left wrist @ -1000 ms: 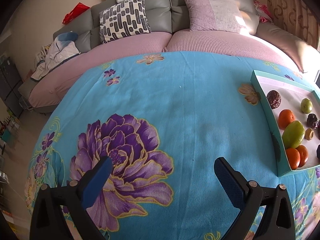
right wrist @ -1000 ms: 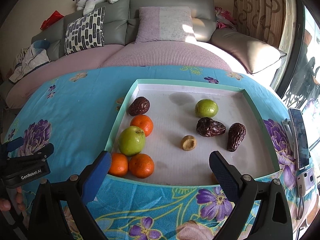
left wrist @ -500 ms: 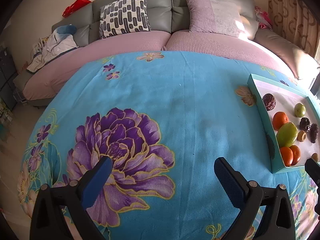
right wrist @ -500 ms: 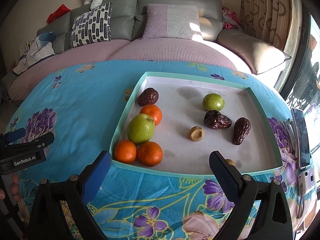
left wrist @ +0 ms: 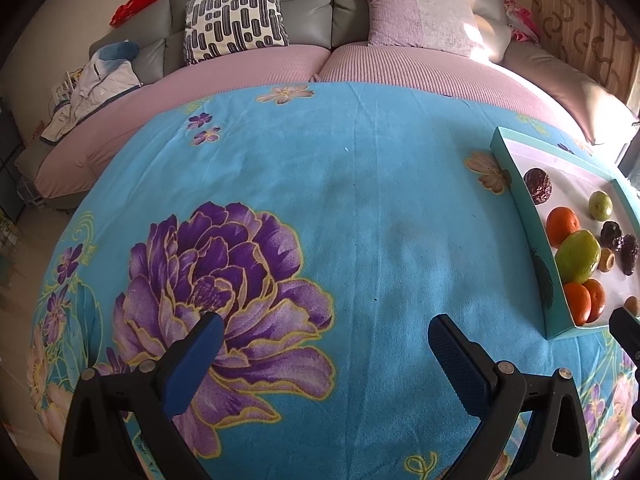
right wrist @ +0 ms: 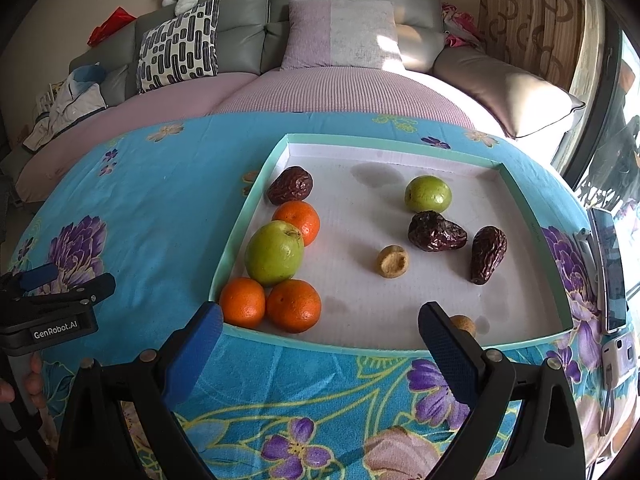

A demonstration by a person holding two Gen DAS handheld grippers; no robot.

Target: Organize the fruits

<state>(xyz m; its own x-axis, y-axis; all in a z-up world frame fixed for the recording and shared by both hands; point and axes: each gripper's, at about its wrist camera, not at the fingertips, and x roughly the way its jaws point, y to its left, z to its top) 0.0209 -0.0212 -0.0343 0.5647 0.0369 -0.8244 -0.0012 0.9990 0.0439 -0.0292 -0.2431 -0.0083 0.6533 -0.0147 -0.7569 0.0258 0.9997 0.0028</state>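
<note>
Tray [right wrist: 256, 184]: fruit scattered, oranges [right wrist: 294, 306] at 7 o'clock, dates [right wrist: 437, 232] at 2.
Right gripper [right wrist: 320, 332]: spread wide, empty, you face the near rim for reach.
Left gripper [left wrist: 322, 340]: released, idle over the blanket [left wrist: 360, 200].

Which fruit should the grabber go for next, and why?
Probably ease the right gripper, open and empty, forward over the tray's near rim onto the nearest orange. It sits right ahead, while the left gripper hangs over bare cloth.
</note>
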